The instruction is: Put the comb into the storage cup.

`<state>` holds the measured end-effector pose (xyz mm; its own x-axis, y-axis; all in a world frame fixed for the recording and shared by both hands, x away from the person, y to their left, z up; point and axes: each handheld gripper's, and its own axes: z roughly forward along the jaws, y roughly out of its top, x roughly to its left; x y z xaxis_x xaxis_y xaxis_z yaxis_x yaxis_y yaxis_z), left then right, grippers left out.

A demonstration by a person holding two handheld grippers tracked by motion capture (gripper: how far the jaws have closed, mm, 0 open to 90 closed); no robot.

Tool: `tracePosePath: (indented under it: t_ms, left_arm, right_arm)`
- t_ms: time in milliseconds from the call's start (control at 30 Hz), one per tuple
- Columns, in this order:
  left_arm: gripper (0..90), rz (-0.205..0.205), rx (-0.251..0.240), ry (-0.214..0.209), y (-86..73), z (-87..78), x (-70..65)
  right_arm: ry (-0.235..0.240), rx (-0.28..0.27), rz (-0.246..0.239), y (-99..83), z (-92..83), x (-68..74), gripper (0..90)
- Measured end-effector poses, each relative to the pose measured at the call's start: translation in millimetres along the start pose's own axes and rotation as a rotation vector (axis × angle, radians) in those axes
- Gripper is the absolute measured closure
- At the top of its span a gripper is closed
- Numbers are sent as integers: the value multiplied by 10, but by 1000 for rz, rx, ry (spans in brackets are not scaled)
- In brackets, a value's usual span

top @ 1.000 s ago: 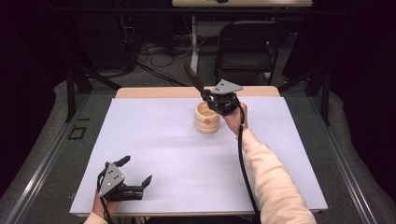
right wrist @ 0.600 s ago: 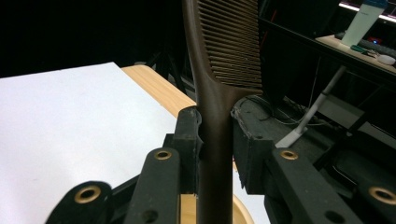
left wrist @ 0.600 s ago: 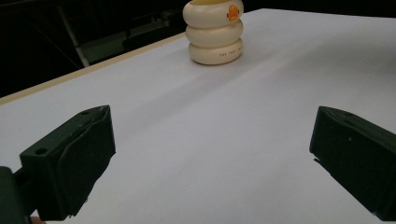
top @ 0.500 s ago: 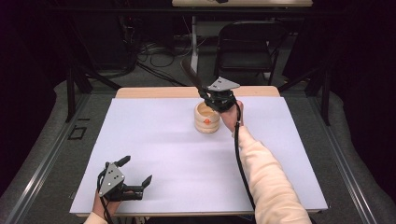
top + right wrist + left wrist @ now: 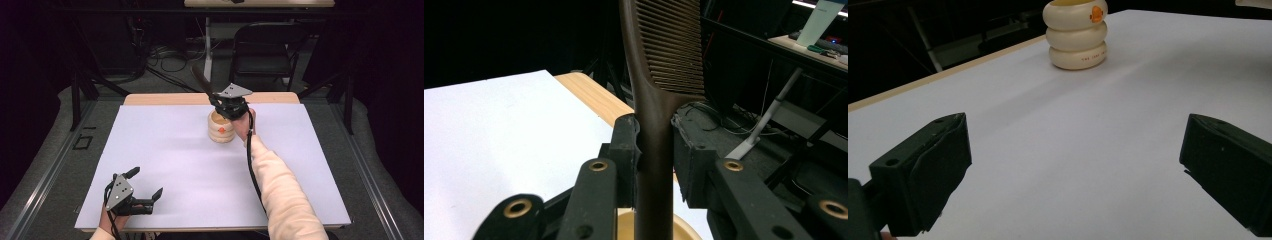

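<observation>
Comb over the cup

The right gripper [image 5: 226, 102] pinches a brown comb [image 5: 659, 75] by its handle, right above the round cream cup [image 5: 221, 127] near the table's [image 5: 165, 150] twelve o'clock edge. Next, I think, the handle must go straight down inside (the handle's tip is cut off from sight). The left gripper [image 5: 145, 192] rests at seven o'clock, jaws spread, holding nothing.

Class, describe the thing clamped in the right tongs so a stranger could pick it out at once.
Start at the white table and find the cream ringed holder near its far edge. Just above it, the right tongs grip a dark brown comb by its handle. Its row of fine teeth sets it apart.
</observation>
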<state>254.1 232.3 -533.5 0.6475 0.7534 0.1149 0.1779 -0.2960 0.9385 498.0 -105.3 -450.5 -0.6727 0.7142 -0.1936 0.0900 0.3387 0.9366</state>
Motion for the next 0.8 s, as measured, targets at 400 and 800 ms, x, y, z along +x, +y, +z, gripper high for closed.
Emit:
tracePosePath:
  t_ms: [400, 800]
  left_arm:
    - [3, 0, -1, -1, 0, -1, 0]
    - [3, 2, -1, 1, 0, 1, -3]
  right_arm:
    - [19, 14, 4, -98, 82, 17, 725]
    - [32, 26, 22, -229, 135, 7, 725]
